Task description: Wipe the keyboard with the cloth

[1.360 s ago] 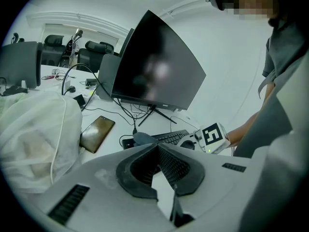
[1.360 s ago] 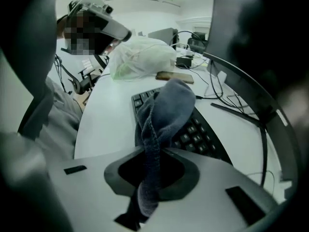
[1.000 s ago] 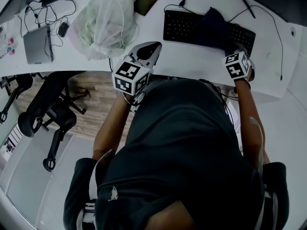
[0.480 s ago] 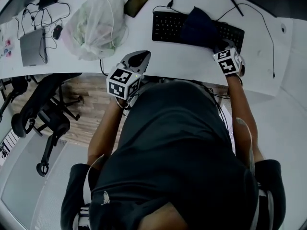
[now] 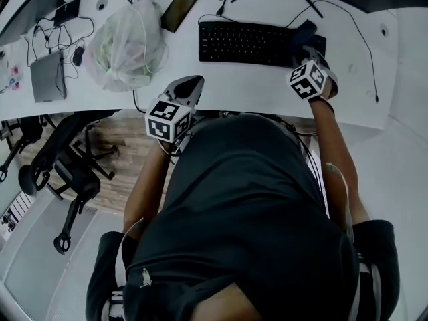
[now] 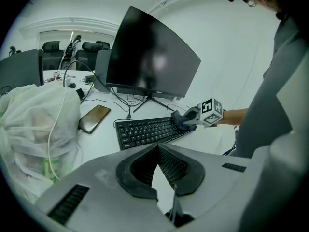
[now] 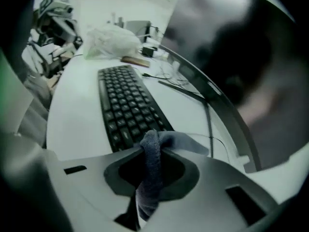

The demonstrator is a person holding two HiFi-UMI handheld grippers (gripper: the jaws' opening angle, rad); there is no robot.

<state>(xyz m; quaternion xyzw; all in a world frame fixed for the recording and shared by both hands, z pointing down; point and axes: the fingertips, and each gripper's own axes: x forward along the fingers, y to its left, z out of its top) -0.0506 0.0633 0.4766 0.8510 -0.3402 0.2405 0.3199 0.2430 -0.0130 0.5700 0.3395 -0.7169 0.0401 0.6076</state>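
Dark blue-grey cloth (image 7: 151, 161) is pinched between the fingers of the right gripper (image 7: 147, 185), and its folded top bulges up above them. In the head view that gripper sits in the upper right of the frame, at the right end of the black keyboard (image 5: 246, 43), and the cloth rests bunched on the keys there. The keyboard lies flat on the white tabletop (image 5: 241, 85), along the top of the frame.

The left gripper (image 5: 189, 87) hangs left of centre in the head view, over the near edge of the tabletop and well apart from the keyboard. Its fingers are pressed together at the tips with nothing between them.

A white plastic bag (image 5: 127, 45) bulks in the upper left, and a dark phone (image 5: 176, 11) lies between it and the keyboard. A curved monitor (image 6: 149, 57) stands behind the keyboard.
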